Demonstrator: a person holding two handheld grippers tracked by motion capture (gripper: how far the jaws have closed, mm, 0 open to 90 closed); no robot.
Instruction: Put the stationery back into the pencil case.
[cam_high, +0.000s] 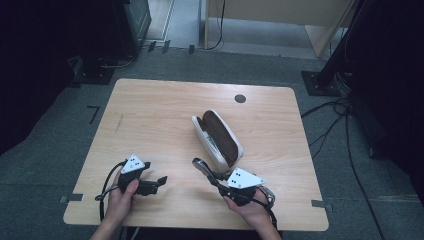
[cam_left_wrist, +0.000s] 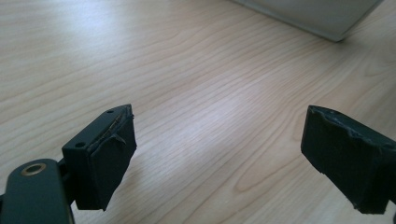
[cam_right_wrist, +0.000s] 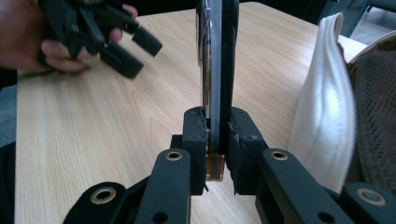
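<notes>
Your table (cam_high: 150, 115) has a pale wood-grain top, smooth with a soft sheen where the light falls near the left gripper (cam_left_wrist: 219, 154). That gripper's jaws are matt black plastic, and their dark pads (cam_left_wrist: 109, 163) look rough and frayed at the edges. The glasses case (cam_high: 218, 139) on the right lies open: its outer shell is off-white and smooth, faintly glossy, and its lining is brown, with a woven, cloth-like texture. The right gripper (cam_right_wrist: 217, 140) is the same matt black plastic, with brass-coloured metal rivets. The folded glasses (cam_right_wrist: 217, 70) you hold in it look dark and glossy, like polished plastic. Grey carpet (cam_high: 50, 150), matt and rough, covers the floor.
</notes>
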